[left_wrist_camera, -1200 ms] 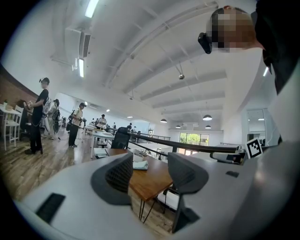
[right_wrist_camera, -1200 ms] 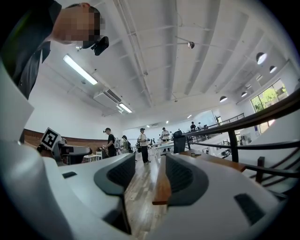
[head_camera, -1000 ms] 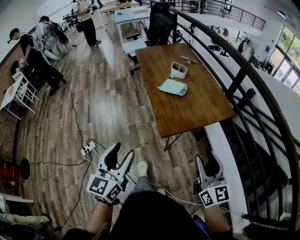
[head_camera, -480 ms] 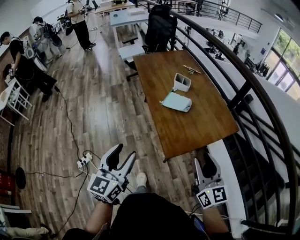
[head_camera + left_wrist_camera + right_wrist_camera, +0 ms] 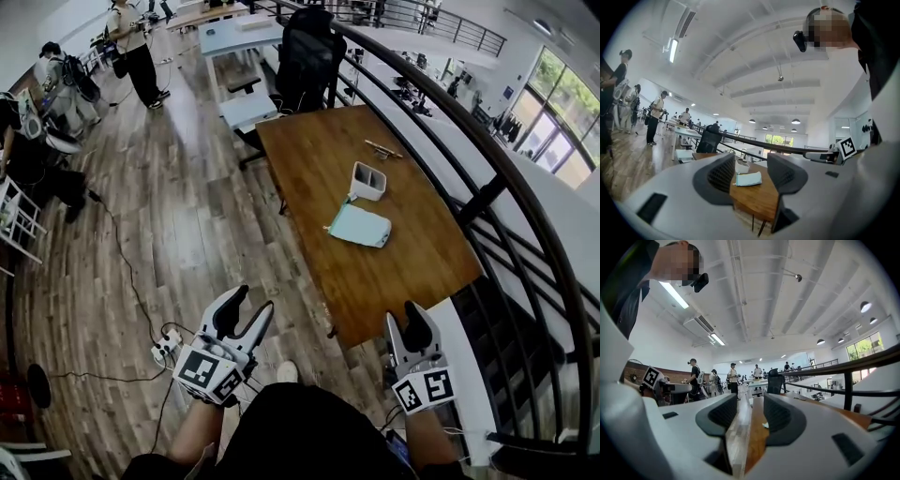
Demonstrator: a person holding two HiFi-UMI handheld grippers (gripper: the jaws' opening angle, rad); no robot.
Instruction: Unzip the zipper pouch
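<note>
Our step is the approach: left tongs (image 5: pixel 251 302) and right tongs (image 5: pixel 403 319) released, empty, the right's jaws having just closed slightly. Next we reach the light-blue fabric zipper pouch (image 5: pixel 361 226) well ahead, its pull probably at the left end.

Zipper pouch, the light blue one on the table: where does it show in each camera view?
Head view: zipper pouch lies on the wooden table, right of centre, below the white container.
Left gripper view: pouch seen far off between the open jaws, low centre.
Right gripper view: not clearly in it; only a pale sliver beside the right-hand jaw, perhaps it.
Shared landmark: black chair at the table's far end, seen in all three.
</note>
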